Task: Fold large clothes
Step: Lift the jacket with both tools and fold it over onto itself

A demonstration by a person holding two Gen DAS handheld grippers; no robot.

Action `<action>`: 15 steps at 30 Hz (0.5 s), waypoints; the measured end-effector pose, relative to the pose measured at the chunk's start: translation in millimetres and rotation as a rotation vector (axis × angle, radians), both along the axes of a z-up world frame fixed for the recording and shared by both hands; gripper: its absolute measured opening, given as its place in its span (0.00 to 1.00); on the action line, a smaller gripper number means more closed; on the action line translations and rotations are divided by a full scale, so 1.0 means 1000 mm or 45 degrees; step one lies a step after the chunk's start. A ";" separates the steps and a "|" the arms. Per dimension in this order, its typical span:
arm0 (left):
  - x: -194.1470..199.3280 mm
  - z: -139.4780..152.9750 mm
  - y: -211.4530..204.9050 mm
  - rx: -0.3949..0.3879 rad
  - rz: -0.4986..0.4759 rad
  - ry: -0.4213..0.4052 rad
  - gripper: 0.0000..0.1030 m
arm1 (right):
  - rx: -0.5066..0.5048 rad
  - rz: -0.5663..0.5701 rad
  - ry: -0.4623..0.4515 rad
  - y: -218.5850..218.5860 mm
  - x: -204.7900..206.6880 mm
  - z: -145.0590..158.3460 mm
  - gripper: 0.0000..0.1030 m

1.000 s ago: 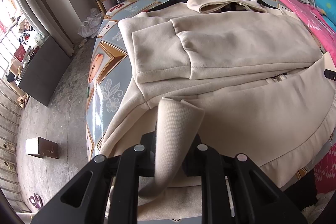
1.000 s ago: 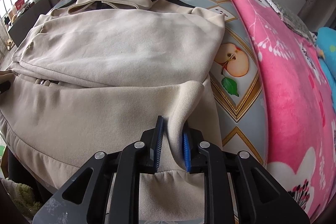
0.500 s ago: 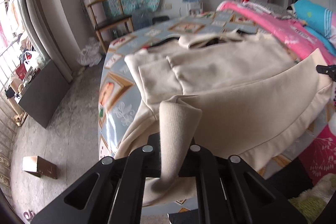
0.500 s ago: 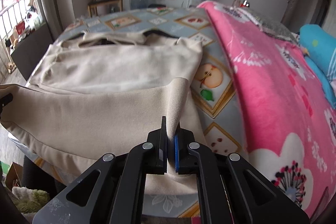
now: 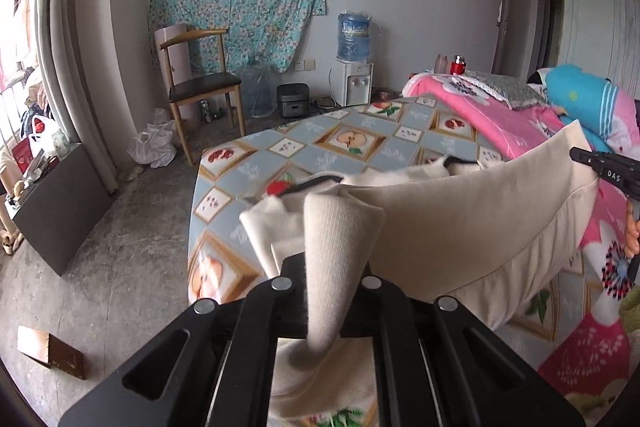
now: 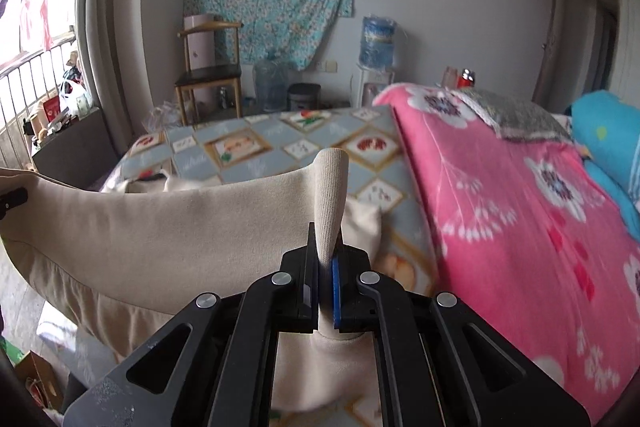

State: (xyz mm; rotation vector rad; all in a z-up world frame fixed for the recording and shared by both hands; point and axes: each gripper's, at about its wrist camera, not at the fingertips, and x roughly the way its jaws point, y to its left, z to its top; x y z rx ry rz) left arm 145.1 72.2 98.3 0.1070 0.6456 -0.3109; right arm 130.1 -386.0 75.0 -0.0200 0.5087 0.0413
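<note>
Left wrist view: the left gripper [image 5: 326, 291] has its jaws clamped tight on the ribbed hem corner of the cream sweatshirt [image 5: 460, 227], and that hem, flat on the bed a second ago, is now up in the air. The jaws closed down on the fabric within that second, then came the lift. The other end of the hem hangs from the right gripper [image 5: 604, 171] at the frame's edge, so the raised edge stretches straight across between the two, with the body sloping down to the patterned bedspread [image 5: 320, 147]. The collar end lies farther off, toward the wooden chair [image 5: 200, 91].

Right wrist view: the right gripper [image 6: 325, 267] pinches its own ribbed corner, jaws narrow on the cloth, the corner standing upright above them. The hem runs away leftward, sagging a little. The pink blanket [image 6: 500, 207] lies alongside, untouched. My read: the bottom half is being carried over toward the collar for a crosswise fold.
</note>
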 end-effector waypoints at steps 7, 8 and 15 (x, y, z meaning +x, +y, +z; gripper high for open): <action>0.145 -0.010 -0.008 -0.008 -0.013 0.122 0.05 | 0.018 0.034 0.048 -0.007 0.126 0.002 0.04; 0.166 -0.020 -0.010 0.006 -0.012 0.168 0.05 | 0.027 0.033 0.067 -0.008 0.138 -0.002 0.04; 0.250 -0.123 -0.013 0.087 0.057 0.575 0.26 | 0.039 -0.015 0.425 -0.012 0.227 -0.090 0.16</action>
